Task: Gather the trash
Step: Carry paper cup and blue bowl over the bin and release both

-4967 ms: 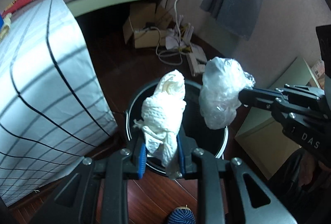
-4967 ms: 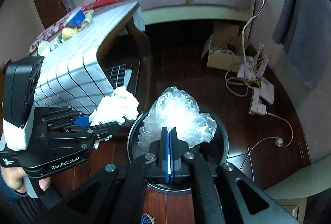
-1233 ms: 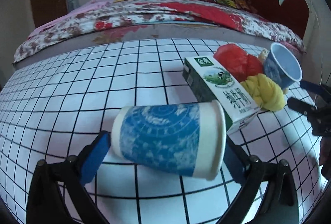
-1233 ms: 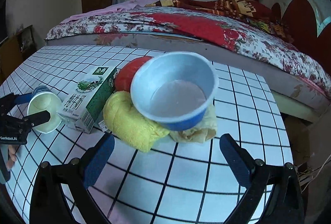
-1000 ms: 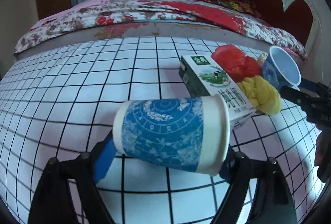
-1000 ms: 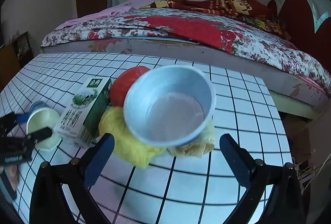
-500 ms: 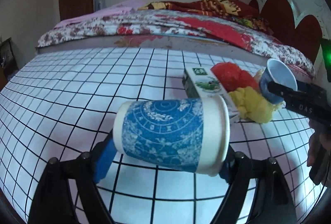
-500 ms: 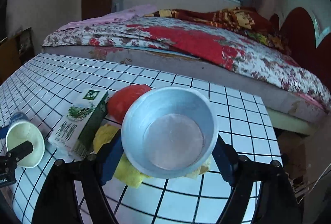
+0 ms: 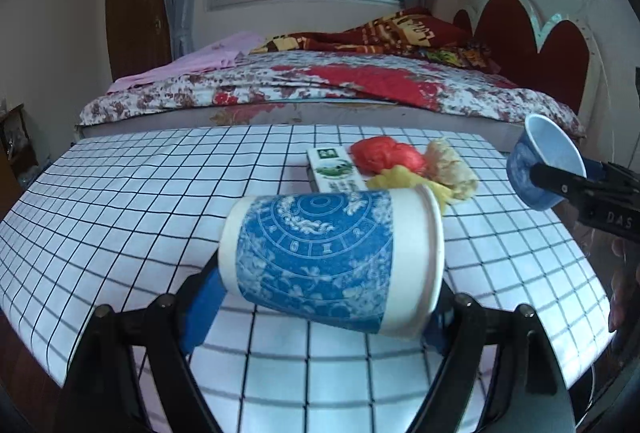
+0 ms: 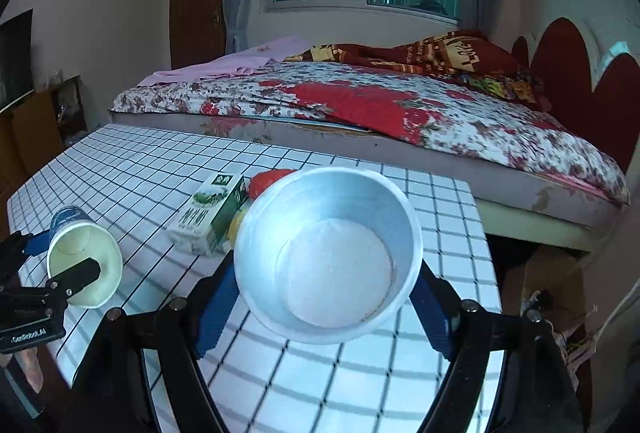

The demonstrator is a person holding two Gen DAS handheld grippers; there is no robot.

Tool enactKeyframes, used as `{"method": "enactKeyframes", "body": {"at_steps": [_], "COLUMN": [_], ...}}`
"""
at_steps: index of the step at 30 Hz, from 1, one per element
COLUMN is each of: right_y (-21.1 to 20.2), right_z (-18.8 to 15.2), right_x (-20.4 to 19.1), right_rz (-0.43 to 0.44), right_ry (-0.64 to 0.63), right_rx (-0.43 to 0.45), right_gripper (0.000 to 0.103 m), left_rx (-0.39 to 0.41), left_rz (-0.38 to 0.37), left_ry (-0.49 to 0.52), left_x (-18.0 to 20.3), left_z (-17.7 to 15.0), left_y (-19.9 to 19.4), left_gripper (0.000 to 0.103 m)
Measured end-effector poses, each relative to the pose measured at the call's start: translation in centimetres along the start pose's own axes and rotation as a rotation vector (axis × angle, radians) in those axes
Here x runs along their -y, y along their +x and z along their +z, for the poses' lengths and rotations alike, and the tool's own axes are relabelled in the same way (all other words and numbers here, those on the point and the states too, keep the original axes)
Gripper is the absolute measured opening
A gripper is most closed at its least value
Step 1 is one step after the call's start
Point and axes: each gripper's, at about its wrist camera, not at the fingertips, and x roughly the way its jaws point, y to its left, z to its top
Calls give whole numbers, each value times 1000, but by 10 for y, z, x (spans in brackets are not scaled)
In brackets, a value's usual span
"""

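My left gripper (image 9: 320,309) is shut on a blue-patterned paper cup (image 9: 332,257) held sideways above the checked table (image 9: 132,201); the cup also shows in the right wrist view (image 10: 82,265). My right gripper (image 10: 324,305) is shut on a blue paper bowl (image 10: 328,249), lifted off the table; the bowl also shows at the right of the left wrist view (image 9: 540,165). On the table lie a milk carton (image 9: 336,173), a red bag (image 9: 384,155), a yellow wad (image 9: 400,179) and a tan crumpled wrapper (image 9: 452,169).
A bed (image 10: 360,105) with a floral cover stands just behind the table. The table's right edge (image 10: 486,233) drops to the dark floor, with a cardboard box (image 10: 548,281) and cables below. A dark door (image 9: 136,5) is at the back left.
Both grippers closed on their cups about a second ago and have lifted them up and back from the table. Five seconds ago they held tissue and plastic over a bin.
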Motion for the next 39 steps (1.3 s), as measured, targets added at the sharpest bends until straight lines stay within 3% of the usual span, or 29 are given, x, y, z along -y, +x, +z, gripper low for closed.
{"method": "enactKeyframes", "body": {"at_steps": [17, 31, 39], "right_y": [-138, -205, -228], "right_z": [-65, -114, -147], "right_x": [52, 88, 118], "right_rz": [-44, -89, -105], "right_ry": [102, 165, 199], "right_rx": [55, 69, 43], "right_gripper": [81, 81, 78], "left_rx": [52, 80, 58], "left_rz": [-93, -218, -300], "left_ry": [92, 171, 224], "left_x": [73, 141, 184], "left_z": [-29, -43, -57], "left_y": [-91, -127, -130], "left_gripper": [83, 83, 83]}}
